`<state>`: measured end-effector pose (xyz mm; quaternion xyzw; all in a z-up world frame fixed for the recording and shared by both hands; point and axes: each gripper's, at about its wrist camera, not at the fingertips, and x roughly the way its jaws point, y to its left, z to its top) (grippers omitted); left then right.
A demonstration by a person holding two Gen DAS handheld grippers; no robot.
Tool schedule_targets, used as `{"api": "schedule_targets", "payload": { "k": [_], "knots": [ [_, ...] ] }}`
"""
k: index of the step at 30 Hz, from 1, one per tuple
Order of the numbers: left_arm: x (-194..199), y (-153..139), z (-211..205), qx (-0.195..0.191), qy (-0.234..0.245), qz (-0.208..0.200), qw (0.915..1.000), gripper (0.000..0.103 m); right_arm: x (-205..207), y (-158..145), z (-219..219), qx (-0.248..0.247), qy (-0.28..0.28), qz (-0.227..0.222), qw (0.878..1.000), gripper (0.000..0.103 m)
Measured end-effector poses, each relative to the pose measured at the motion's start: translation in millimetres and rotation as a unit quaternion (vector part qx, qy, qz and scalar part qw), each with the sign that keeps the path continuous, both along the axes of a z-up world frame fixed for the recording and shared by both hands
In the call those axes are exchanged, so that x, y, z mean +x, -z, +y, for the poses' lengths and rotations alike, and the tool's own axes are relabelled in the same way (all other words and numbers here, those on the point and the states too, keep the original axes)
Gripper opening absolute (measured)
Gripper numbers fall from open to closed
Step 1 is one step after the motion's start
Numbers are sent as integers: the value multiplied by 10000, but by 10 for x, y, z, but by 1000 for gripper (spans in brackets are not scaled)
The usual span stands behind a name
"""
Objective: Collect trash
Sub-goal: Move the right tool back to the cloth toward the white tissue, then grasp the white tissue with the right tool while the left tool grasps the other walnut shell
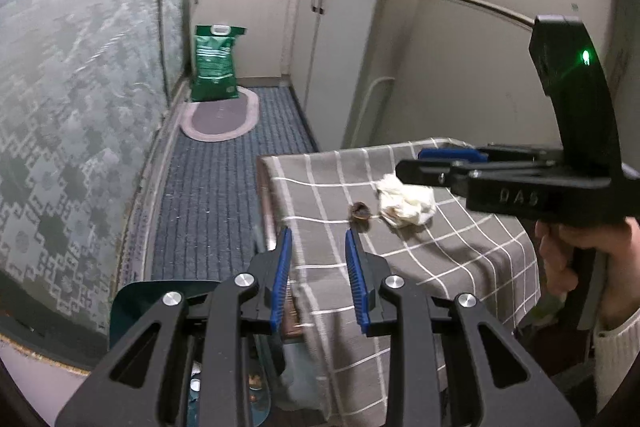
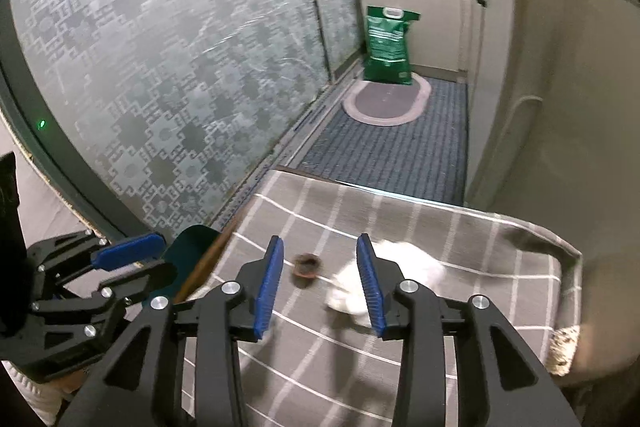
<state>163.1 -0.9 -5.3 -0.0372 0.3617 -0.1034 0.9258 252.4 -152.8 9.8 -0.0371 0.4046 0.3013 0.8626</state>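
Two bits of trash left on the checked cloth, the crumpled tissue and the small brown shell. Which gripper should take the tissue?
Probably the right gripper: it hangs open above the cloth, the tissue just ahead by its right finger. The left gripper sits at the table's edge, nearer the shell.

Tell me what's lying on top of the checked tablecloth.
On the checked tablecloth lie a crumpled white tissue and a small brown shell-like scrap. Whatever is beneath the cloth stays covered.

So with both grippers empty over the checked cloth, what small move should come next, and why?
Probably ease the right gripper down and rightward onto the crumpled white tissue: its fingers stand open with nothing between them, and the tissue lies partly behind its right-hand finger, beside the small brown shell.
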Motion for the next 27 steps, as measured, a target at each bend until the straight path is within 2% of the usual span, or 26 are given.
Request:
{"api": "schedule_targets", "payload": {
  "k": [8,14,20,24,27],
  "knots": [
    [190,210,-256,-124,333,208,9992,30,51,60,-290,194,207,190,9994,38],
    [296,355,-405,131,340,361,9987,30,43,122,-390,144,223,281,9993,38],
    [399,418,-435,241,280,351,9987,30,69,214,-491,190,275,444,9985,38],
    [483,424,-426,164,248,380,9988,30,110,226,-567,420,332,567,9970,38],
    [547,442,-454,149,225,403,9988,31,175,252,-656,867,396,834,9919,38]
  ]
}}
